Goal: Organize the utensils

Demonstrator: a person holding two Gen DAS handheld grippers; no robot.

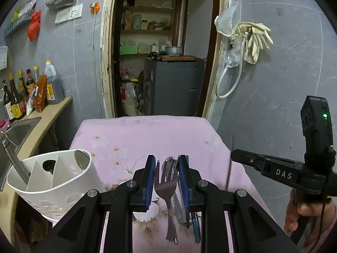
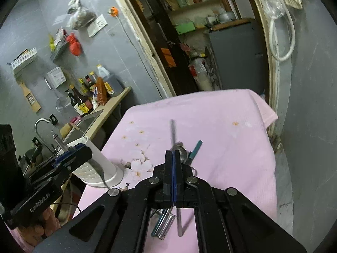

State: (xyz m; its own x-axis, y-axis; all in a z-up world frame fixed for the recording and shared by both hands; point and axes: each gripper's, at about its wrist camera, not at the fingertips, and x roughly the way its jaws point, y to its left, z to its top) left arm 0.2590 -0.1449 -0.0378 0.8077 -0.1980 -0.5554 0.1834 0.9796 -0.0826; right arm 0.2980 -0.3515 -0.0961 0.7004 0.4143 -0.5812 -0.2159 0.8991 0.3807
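Note:
My left gripper (image 1: pixel 167 158) is shut on a metal fork (image 1: pixel 166 187), tines up and handle hanging down. In the right wrist view the left gripper (image 2: pixel 84 149) holds the fork (image 2: pixel 101 172) in front of the white divided utensil holder (image 2: pixel 99 164). The holder (image 1: pixel 52 175) stands at the table's left edge with a metal handle (image 1: pixel 16 162) sticking out of it. My right gripper (image 2: pixel 172 152) is shut on a thin metal chopstick (image 2: pixel 173 130), held above the pink cloth. A spoon (image 2: pixel 182 151), a teal-handled utensil (image 2: pixel 196 147) and other metal handles (image 2: pixel 165 225) lie on the cloth below it.
The pink flowered cloth (image 1: pixel 147 132) covers the table. A sink (image 1: pixel 19 130) and sauce bottles (image 1: pixel 21 97) sit on the counter to the left. An open doorway (image 1: pixel 164 63) lies beyond the far edge, and a grey wall on the right. A person's hand (image 1: pixel 294 210) grips the right tool.

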